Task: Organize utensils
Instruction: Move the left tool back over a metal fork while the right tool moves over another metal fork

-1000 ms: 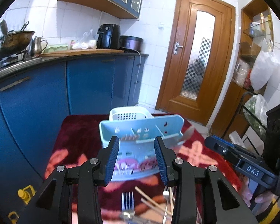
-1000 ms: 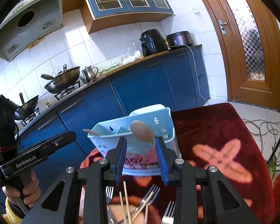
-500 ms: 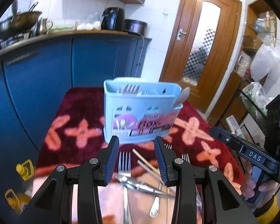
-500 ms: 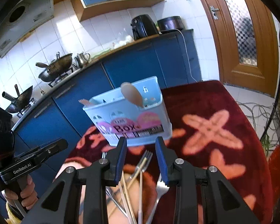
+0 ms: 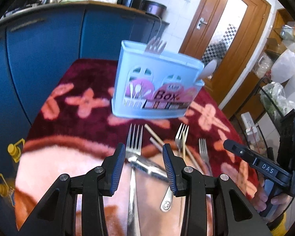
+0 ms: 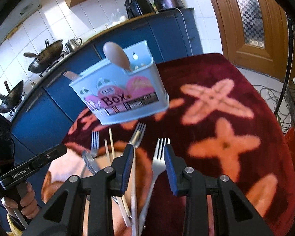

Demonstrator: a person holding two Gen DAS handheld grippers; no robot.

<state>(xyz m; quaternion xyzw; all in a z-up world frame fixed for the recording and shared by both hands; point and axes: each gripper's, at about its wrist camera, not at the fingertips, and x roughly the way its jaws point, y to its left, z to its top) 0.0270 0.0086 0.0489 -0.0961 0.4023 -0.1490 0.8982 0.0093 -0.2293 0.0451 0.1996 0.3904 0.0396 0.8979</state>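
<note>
Left gripper point(image 5: 144, 158) and right gripper point(image 6: 147, 158) hang spread and empty above the loose cutlery.
Utensil box point(image 5: 157, 82) stands just beyond; crossed forks point(image 6: 157, 165) and chopsticks point(image 6: 110, 147) could snag, dragging neighbours along.

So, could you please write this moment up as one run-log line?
phase: approach | left gripper: open, over fork | right gripper: open, over another fork | utensil box: upright on cloth, holds spoon

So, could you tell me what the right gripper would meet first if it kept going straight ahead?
Most likely the fork lying between the open jaws of the right gripper, though depth is hard to judge.
</note>
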